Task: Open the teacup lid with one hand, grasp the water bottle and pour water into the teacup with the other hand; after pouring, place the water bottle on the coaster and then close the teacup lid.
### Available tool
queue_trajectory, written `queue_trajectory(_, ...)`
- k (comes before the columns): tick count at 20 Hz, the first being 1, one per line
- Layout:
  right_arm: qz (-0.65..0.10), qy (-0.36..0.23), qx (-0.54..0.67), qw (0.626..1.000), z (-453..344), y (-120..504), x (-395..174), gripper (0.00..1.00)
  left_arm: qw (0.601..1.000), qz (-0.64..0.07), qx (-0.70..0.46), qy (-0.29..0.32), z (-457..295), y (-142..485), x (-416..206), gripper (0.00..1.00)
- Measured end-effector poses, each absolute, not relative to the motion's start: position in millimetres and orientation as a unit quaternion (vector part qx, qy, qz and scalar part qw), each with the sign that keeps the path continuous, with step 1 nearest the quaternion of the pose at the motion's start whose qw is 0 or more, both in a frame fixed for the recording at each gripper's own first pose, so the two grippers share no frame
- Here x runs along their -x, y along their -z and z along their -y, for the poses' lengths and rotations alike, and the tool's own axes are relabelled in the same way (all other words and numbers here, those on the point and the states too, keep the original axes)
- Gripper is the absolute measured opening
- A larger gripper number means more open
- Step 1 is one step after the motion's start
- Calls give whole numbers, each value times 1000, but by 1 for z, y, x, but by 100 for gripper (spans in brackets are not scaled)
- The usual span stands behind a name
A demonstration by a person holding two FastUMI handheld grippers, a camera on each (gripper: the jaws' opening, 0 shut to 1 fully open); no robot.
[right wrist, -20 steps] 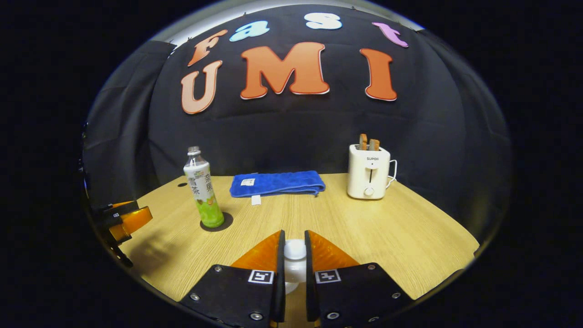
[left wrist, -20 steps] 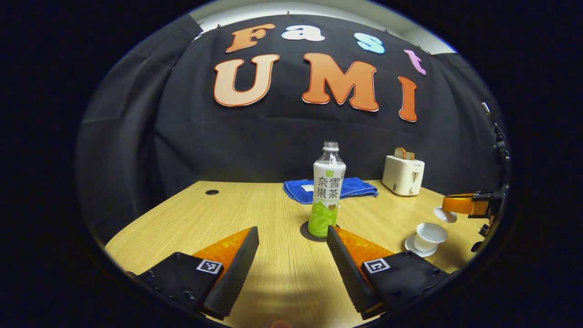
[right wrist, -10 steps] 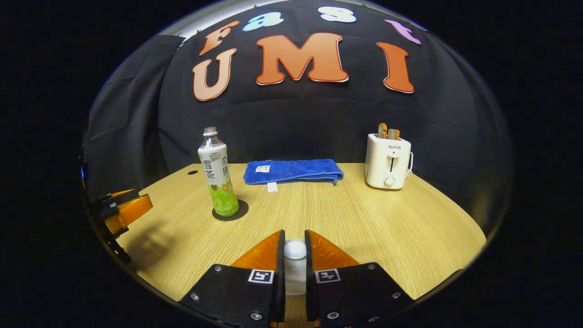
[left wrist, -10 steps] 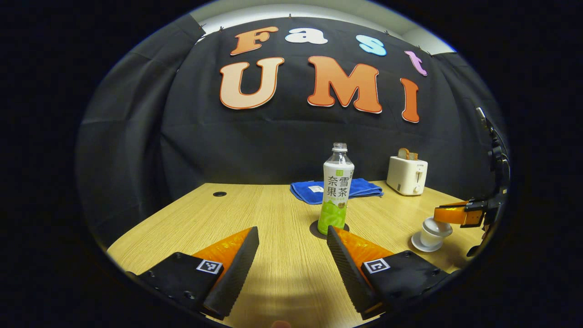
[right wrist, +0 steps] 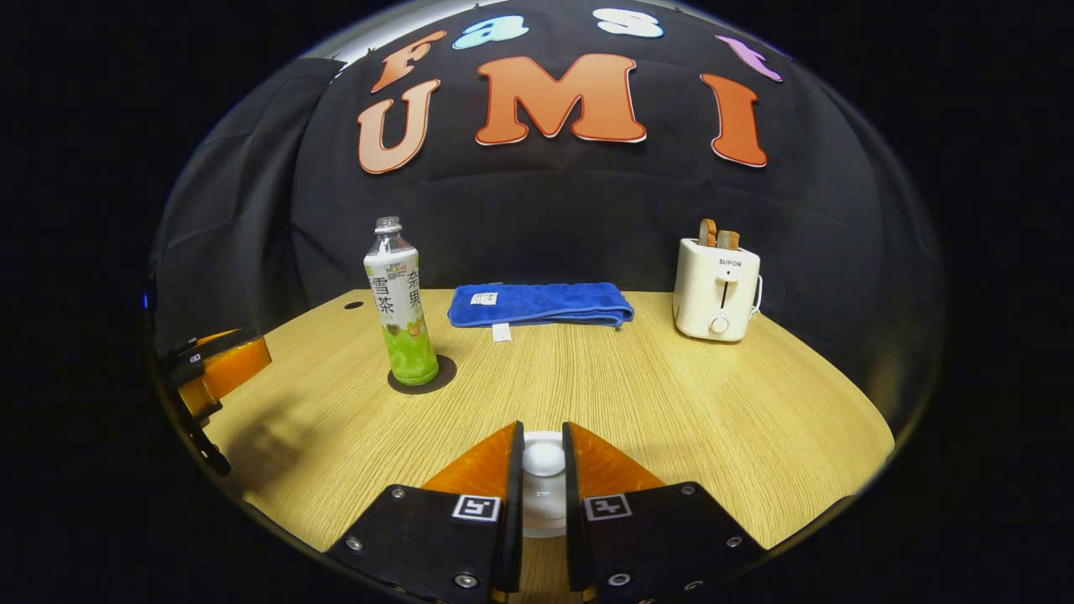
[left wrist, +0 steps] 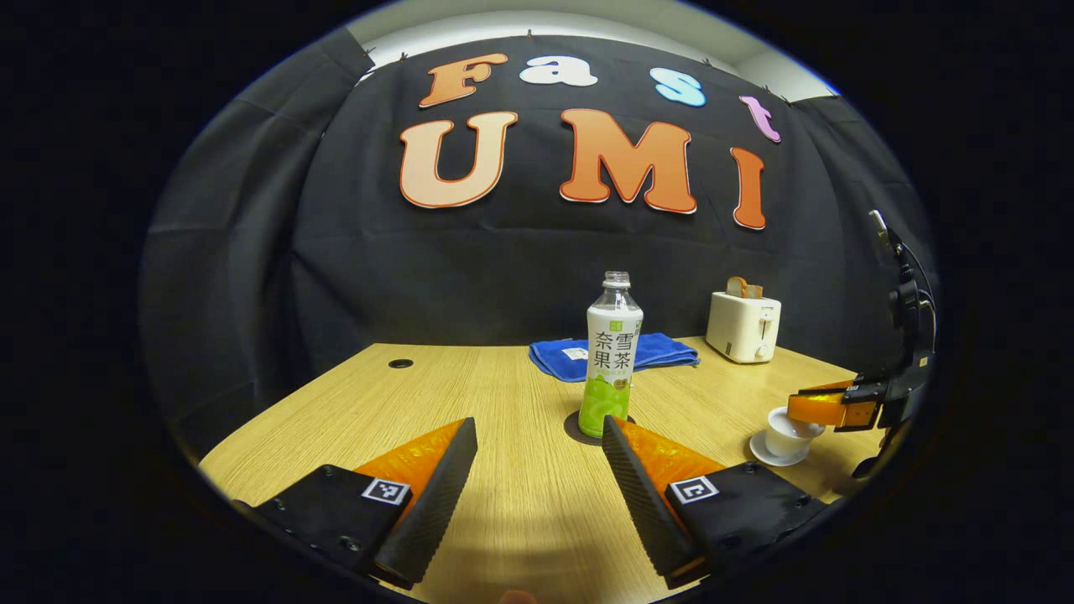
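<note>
The lid (right wrist: 543,459) is gripped by its round knob between the nearly closed fingers of the right gripper (right wrist: 543,457), and in the right gripper view it is now seen lowered well below where it hung a second ago, with a white rim visible just beneath it. In the left gripper view the same right gripper (left wrist: 826,408) is found at the far right, down over the teacup (left wrist: 785,430), which sits on its white saucer (left wrist: 765,455) near the table's right edge; a second ago the lid was held clearly above and behind the open cup, and half a second ago it was already being brought onto the rim. Whether the lid is fully seated cannot be told from here. The left gripper (left wrist: 537,445) is kept wide open above the wooden table (left wrist: 470,394), nothing held between its fingers, and its place has hardly altered across the second. The water bottle (left wrist: 612,356) is seen upright and uncapped on the dark round coaster (left wrist: 576,428), just beyond the left gripper's right finger, untouched. In the right gripper view the bottle (right wrist: 401,302) and coaster (right wrist: 436,382) are set farther up the picture than before. Behind are noted a folded blue towel (right wrist: 537,304) and a white toaster (right wrist: 716,288) with bread in its slots.
</note>
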State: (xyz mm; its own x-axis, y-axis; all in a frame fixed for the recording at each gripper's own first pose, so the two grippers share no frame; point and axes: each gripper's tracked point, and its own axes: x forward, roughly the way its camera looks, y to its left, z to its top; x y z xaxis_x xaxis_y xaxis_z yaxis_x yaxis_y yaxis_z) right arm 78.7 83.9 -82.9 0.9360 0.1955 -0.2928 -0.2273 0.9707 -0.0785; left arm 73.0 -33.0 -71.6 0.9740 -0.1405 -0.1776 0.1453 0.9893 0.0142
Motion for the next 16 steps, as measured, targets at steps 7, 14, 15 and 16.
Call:
queue_trajectory(7,-144,-116,51,981,-85,83,-77,32,994,-87,-16,71,34,68,-71,94)
queue_trajectory(14,-126,-100,59,985,-78,71,-73,66,994,-86,-6,70,36,65,-68,96)
queue_trajectory(15,-121,-97,56,986,-76,66,-71,72,994,-85,-6,70,36,63,-67,99)
queue_trajectory(16,-115,-93,52,988,-74,61,-68,76,994,-83,-6,66,35,60,-67,96)
